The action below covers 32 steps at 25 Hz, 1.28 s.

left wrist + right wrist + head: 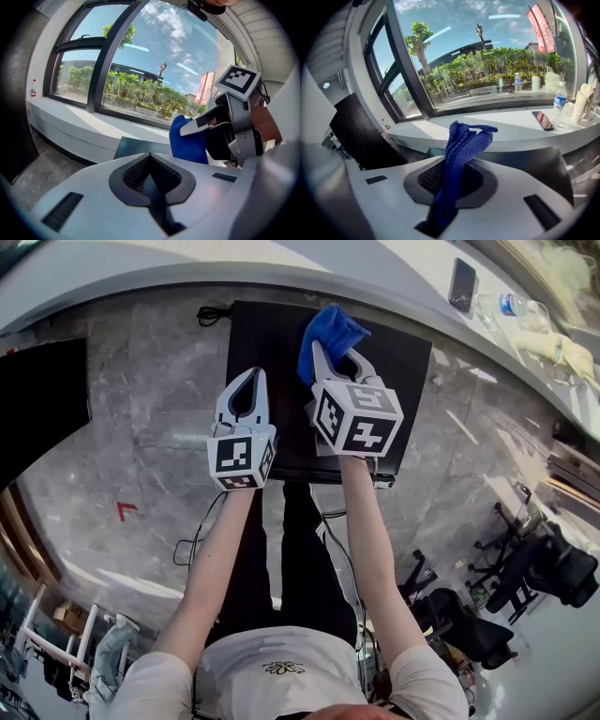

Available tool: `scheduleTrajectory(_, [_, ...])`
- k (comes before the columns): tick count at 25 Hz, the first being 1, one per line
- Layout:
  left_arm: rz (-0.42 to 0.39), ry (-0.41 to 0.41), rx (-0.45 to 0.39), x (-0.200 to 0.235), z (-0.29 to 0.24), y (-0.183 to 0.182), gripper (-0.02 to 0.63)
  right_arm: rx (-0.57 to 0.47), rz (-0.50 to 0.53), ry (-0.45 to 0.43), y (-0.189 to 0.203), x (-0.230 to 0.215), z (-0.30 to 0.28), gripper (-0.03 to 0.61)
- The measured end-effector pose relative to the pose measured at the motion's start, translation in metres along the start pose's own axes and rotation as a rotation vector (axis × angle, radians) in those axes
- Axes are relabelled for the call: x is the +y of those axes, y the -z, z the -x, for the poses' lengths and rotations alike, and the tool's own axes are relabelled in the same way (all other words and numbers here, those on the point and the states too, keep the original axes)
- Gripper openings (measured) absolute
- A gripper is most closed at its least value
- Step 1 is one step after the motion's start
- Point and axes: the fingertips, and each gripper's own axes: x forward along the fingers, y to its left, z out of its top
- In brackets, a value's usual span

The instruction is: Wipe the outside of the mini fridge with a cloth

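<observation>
The mini fridge (281, 352) is a black box seen from above, standing on a marble floor under a window ledge. My right gripper (330, 352) hangs over its top towards the back and is shut on a blue cloth (328, 329), which sticks up out of the jaws (464, 138). My left gripper (249, 379) hovers over the fridge's left part with its jaws shut and nothing in them. In the left gripper view the cloth (187, 140) and the right gripper (234, 122) show at the right, above the fridge top (133, 147).
The white window ledge (394, 268) behind the fridge holds a phone (462, 284) and a water bottle (511, 305). A dark cabinet (42, 399) stands at the left. Cables (192, 540) lie on the floor, and office chairs (534, 568) stand at the right.
</observation>
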Motion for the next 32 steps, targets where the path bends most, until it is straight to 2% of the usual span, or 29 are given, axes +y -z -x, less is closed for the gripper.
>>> scheduleTrajectory(6, [0.050, -0.056, -0.017, 0.051, 0.015, -0.002, 0.005, 0.043, -0.006, -0.096, 0.002, 0.075, -0.042, 0.072])
scheduleTrajectory(12, [0.084, -0.098, -0.039, 0.087, 0.030, -0.009, 0.005, 0.118, 0.025, -0.126, 0.022, 0.121, -0.074, 0.072])
scheduleTrajectory(22, [0.133, -0.160, -0.042, 0.131, 0.049, 0.006, 0.005, 0.189, 0.132, -0.030, 0.036, 0.119, -0.111, 0.072])
scheduleTrajectory(32, [0.100, -0.161, -0.047, 0.100, 0.032, 0.007, 0.005, 0.163, 0.187, -0.036, 0.033, 0.102, -0.103, 0.072])
